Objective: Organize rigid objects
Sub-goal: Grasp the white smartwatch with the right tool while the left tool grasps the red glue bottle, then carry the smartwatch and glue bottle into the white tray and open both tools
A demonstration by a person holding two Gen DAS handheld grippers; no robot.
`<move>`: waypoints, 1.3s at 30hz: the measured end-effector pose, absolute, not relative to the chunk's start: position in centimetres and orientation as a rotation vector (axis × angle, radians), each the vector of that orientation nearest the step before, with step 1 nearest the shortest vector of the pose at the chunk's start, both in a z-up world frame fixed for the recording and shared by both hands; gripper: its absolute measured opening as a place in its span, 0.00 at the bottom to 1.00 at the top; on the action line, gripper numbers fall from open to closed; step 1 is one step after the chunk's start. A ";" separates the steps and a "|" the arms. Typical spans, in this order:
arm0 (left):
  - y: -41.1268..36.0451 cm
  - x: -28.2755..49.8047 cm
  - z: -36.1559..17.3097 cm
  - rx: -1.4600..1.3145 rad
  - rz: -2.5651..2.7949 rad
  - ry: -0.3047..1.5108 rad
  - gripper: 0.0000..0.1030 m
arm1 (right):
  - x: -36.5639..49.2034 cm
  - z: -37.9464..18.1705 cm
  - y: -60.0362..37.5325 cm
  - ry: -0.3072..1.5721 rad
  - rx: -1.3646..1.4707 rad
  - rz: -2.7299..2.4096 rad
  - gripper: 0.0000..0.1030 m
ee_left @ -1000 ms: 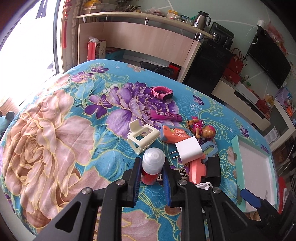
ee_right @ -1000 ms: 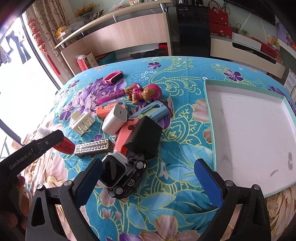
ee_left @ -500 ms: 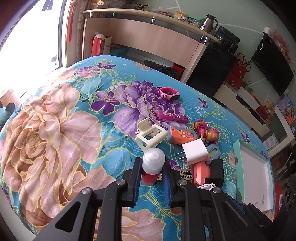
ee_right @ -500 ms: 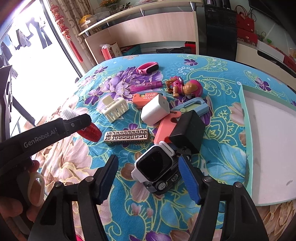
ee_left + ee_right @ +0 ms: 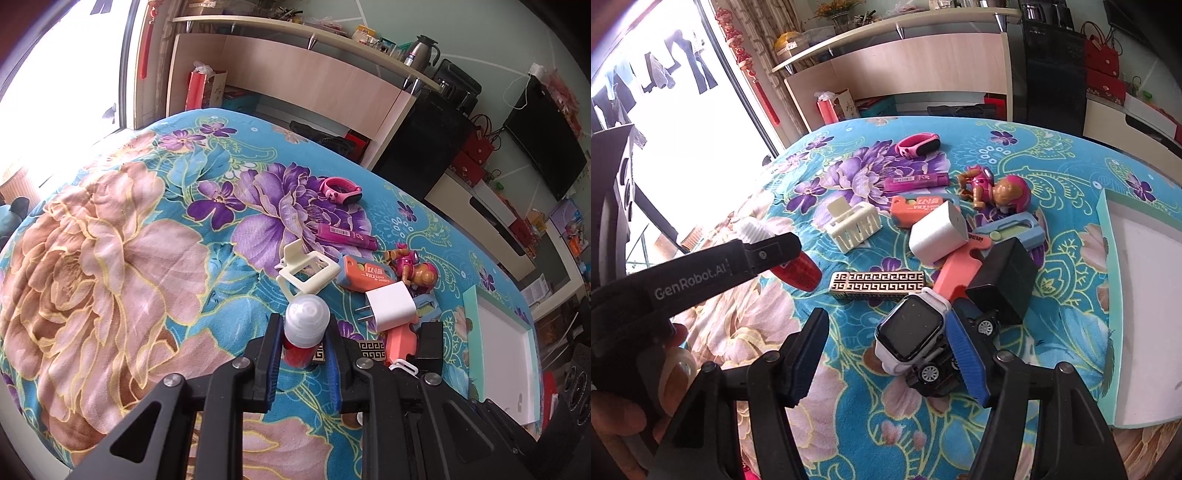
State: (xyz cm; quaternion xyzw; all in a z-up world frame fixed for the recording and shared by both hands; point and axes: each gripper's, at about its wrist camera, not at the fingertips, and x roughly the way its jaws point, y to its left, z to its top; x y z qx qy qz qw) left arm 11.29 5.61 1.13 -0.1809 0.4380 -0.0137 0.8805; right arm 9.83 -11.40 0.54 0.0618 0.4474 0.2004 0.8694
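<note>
Closing in on the right tool over the last second, from wide spread to about half, and sliding off the tray side to straddle the white watch. Now half spread: blue pad against the watch's right edge, the other finger clear of it on the left, so no pinch yet. Sitting under the watch, a black toy car; just behind, a black box, and to the left a patterned bar on the flowered blanket. Over on the left tool, no change: pressed tight on the red bottle just below its white cap.

Looks like the pick-up step for the watch, with the bottle already in hand. Next move probably calls for shifting left to centre the watch, squeezing without catching the car beneath, then carrying across to the white tray, which looks bare.

From the right wrist: watch, car and the bottle's tilt, low beside the bar; touching the blanket or not, cannot tell. From the left wrist: grip on the bottle seen head-on, but watch and car mostly hidden behind the tool, only a white strap end peeking out.
</note>
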 end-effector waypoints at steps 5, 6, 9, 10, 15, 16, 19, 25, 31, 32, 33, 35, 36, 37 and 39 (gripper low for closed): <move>5.9 11.3 1.0 -0.383 -0.025 0.913 0.22 | 10.2 -0.2 -10.0 0.951 0.068 0.400 0.65; 5.9 11.3 1.0 -0.383 -0.025 0.913 0.22 | 10.3 -0.5 -9.8 0.957 0.062 0.398 0.64; 5.9 11.3 1.0 -0.384 -0.028 0.917 0.22 | 10.6 -1.1 -9.2 0.965 0.027 0.386 0.61; 5.9 11.3 0.9 -0.383 -0.027 0.918 0.22 | 10.7 -1.3 -9.0 0.966 0.015 0.383 0.61; 6.1 11.3 0.9 -0.390 -0.018 0.921 0.22 | 11.4 -2.3 -8.3 0.974 -0.034 0.355 0.60; 6.2 11.3 0.8 -0.390 -0.016 0.922 0.22 | 11.5 -2.4 -8.3 0.976 -0.037 0.351 0.60; 6.2 11.3 0.7 -0.390 -0.012 0.928 0.22 | 11.8 -2.8 -8.4 0.986 -0.037 0.336 0.55; 6.3 11.3 0.7 -0.391 -0.010 0.930 0.22 | 11.7 -2.3 -9.0 0.970 -0.008 0.322 0.51; 6.1 11.3 1.0 -0.379 -0.007 0.920 0.22 | 11.1 -0.2 -10.6 0.896 0.054 0.290 0.51; 6.1 11.3 1.0 -0.376 -0.006 0.917 0.22 | 11.1 0.2 -11.1 0.881 0.072 0.280 0.51; 6.0 11.2 1.1 -0.372 -0.006 0.913 0.22 | 11.0 0.5 -11.6 0.869 0.087 0.265 0.51; 5.7 11.2 1.4 -0.359 -0.009 0.906 0.22 | 10.9 1.3 -12.7 0.839 0.109 0.226 0.51; 5.5 11.2 1.4 -0.352 -0.011 0.905 0.22 | 10.9 1.7 -13.3 0.824 0.118 0.206 0.51; 5.2 11.2 1.5 -0.345 -0.014 0.904 0.22 | 10.8 2.0 -13.9 0.811 0.127 0.185 0.51; 4.8 11.2 1.6 -0.331 -0.019 0.905 0.22 | 10.8 2.6 -15.5 0.789 0.152 0.145 0.51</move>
